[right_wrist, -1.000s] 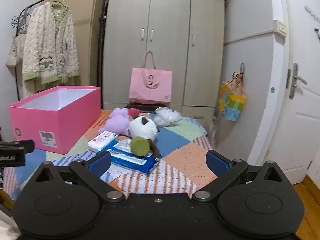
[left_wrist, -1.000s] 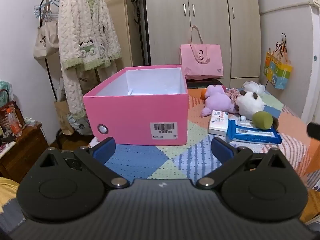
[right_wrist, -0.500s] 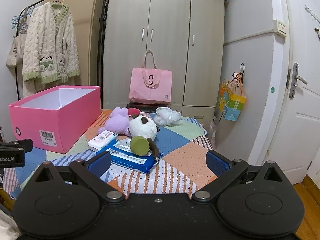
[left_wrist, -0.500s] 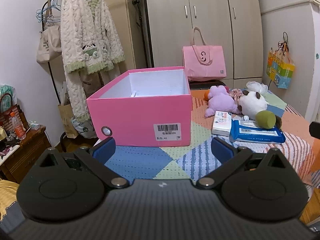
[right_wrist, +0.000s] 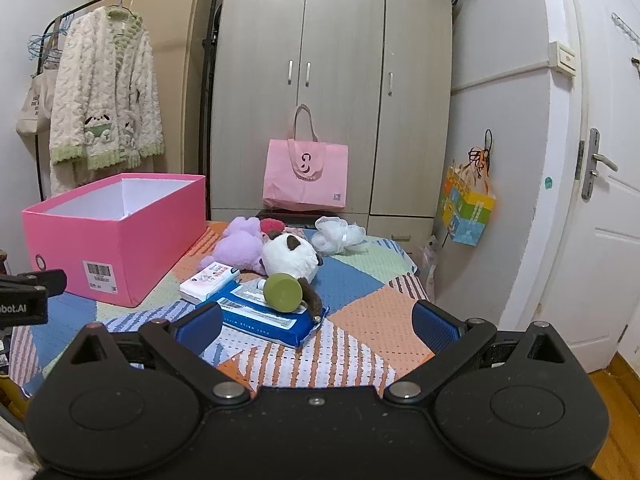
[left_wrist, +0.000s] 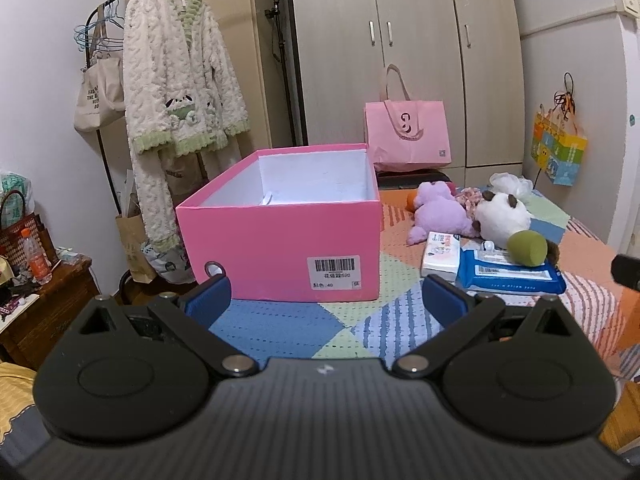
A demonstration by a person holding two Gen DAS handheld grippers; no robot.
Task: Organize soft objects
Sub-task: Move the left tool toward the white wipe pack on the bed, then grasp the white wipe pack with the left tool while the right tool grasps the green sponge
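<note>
Hovering level over the quilt (left_wrist: 280, 322), left tongs (left_wrist: 326, 294) and right tongs (right_wrist: 316, 322) gape empty.

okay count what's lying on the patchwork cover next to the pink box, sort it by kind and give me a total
Plush toys: 2, purple plush and white plush.
Wipe packs: 2, white pack and blue pack.
White mesh pouf: 1.
Pinkish fabric bits behind the plushes: too hidden to count.
Total: 5 clear items, none yet in the pink box.

Two handheld grippers held side by side and level, the left gripper (left_wrist: 326, 298) and right gripper (right_wrist: 318, 324) each with blue-padded fingers spread wide, gripping nothing
</note>
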